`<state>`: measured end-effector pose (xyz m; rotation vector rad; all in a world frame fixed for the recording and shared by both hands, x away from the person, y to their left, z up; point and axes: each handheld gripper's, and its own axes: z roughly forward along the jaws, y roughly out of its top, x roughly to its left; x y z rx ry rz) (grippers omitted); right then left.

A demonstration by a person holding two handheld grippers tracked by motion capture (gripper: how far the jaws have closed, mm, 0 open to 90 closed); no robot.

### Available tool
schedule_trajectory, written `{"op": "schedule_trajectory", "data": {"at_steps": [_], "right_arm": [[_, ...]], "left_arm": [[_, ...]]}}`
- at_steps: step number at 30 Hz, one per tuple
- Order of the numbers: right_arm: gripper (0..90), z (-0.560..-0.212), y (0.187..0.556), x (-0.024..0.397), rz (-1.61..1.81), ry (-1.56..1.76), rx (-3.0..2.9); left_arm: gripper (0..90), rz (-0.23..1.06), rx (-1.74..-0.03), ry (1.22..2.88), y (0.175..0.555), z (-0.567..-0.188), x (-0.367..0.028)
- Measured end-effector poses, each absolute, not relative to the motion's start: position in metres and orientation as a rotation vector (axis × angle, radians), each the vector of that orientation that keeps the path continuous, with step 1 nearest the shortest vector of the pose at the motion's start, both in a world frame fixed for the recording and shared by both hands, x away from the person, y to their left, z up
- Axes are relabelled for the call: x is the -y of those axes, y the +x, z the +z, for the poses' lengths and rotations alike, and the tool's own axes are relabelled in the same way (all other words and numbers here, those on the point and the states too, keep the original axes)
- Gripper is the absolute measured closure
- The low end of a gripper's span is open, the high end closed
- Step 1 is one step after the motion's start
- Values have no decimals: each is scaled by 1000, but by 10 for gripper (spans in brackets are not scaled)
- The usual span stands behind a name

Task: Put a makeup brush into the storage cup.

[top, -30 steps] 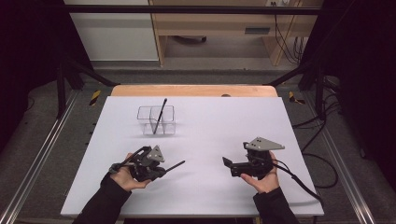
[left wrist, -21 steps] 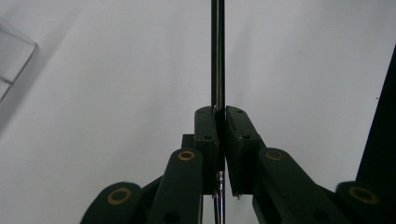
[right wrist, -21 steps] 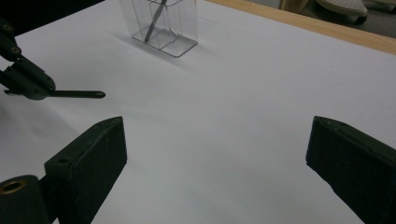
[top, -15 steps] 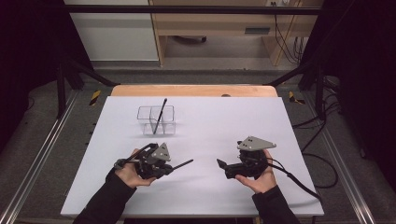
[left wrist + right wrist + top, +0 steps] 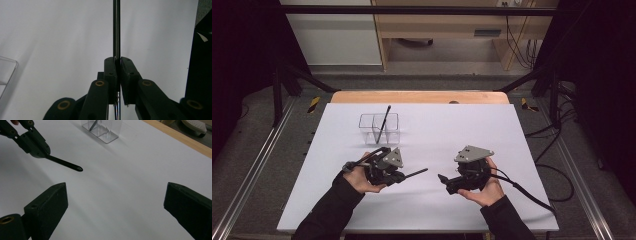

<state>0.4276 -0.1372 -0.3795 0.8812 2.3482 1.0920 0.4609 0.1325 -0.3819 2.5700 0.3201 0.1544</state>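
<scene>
My left gripper (image 5: pixel 400 176) is shut on a thin black pen (image 5: pixel 417 173) and held low over the white table top (image 5: pixel 512 150). The pen's free end points right, toward the other hand. In the left gripper view the pen (image 5: pixel 116 30) runs straight up from between the pressed pads (image 5: pixel 111 72). My right gripper (image 5: pixel 443 180) faces left with nothing in it. Its own view shows the jaws standing wide apart (image 5: pixel 116 187), with the left gripper (image 5: pixel 32 142) and the pen tip (image 5: pixel 77 168) ahead at the upper left.
A clear divided container (image 5: pixel 379 129) stands behind the left hand, with a second black pen (image 5: pixel 385 117) leaning in it. The container also appears in the right gripper view (image 5: pixel 103 130). A wooden strip (image 5: pixel 419 96) borders the table's far edge.
Both hands have drifted toward each other and risen slightly. The left gripper and its pen moved right and a little farther off; the right gripper moved left. Neither grip changed.
</scene>
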Motion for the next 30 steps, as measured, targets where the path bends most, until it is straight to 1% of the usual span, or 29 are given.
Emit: {"op": "schedule_trajectory", "data": {"at_steps": [13,21,30], "right_arm": [[63,-374,426,119,1003,766,-2433],[73,-376,424,108,941,681,-2495],[93,-373,423,97,902,598,-2542]], "left_arm": [[834,119,-224,2586,469,-373,-117],[834,71,-196,2577,471,-373,-114],[834,57,-162,2577,470,-369,-108]]}}
